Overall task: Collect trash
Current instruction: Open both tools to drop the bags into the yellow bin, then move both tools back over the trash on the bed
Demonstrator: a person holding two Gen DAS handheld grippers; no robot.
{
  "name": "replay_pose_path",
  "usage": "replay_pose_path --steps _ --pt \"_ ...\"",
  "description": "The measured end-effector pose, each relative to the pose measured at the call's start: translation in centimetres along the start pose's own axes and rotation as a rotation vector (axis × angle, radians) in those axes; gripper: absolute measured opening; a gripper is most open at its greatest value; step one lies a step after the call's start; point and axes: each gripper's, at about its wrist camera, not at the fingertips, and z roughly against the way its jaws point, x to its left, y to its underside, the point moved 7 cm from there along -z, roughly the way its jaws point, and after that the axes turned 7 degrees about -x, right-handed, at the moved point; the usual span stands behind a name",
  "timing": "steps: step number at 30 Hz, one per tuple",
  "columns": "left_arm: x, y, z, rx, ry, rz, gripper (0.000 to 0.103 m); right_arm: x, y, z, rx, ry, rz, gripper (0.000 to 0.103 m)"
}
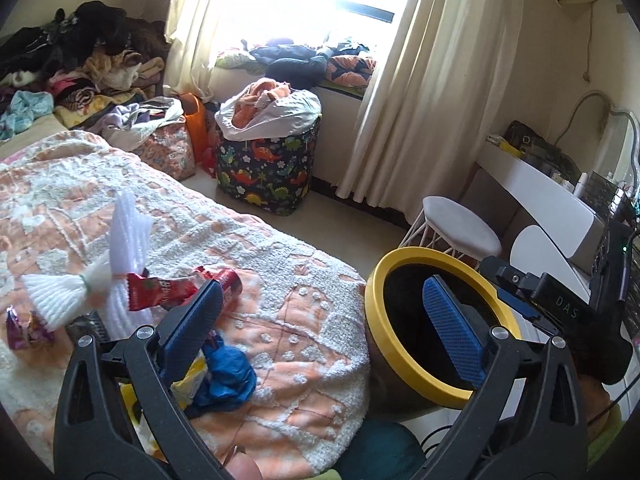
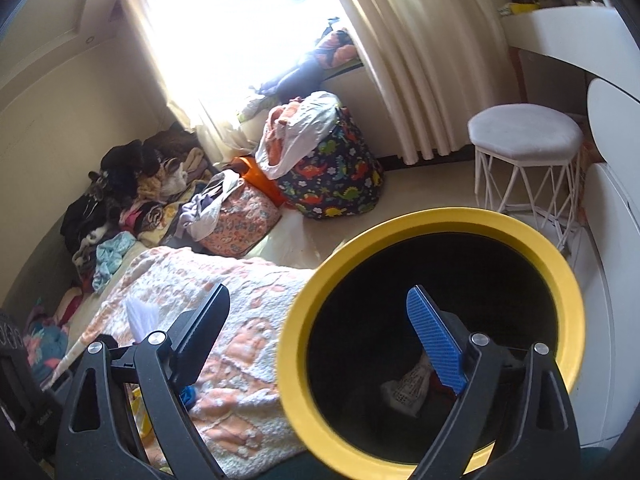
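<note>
A black bin with a yellow rim [image 1: 378,312] stands beside the bed; it also shows in the right wrist view [image 2: 440,220], with a pale wrapper [image 2: 408,390] inside. Trash lies on the orange-and-white blanket [image 1: 260,248]: a white foam net [image 1: 120,248], a red wrapper [image 1: 160,290], a blue crumpled bag [image 1: 230,378], a yellow packet [image 1: 192,380], small purple wrappers [image 1: 24,328]. My left gripper [image 1: 326,320] is open and empty, its left finger over the trash, its right finger over the bin mouth. My right gripper [image 2: 320,320] is open and empty, straddling the bin's rim.
A dinosaur-print basket [image 1: 266,168] and a floral bag [image 1: 166,152] stand on the floor near the window. Clothes are piled [image 1: 72,60] at the bed's far end. A white stool [image 1: 460,224] and a white desk [image 1: 536,196] stand right of the bin.
</note>
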Motion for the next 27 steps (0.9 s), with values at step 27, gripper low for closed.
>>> replay_pose_path --steps 27 --pt "10.8 -2.4 5.2 -0.127 -0.154 0.132 0.092 10.5 4.1 1.3 0.016 -0.103 0.171 0.091"
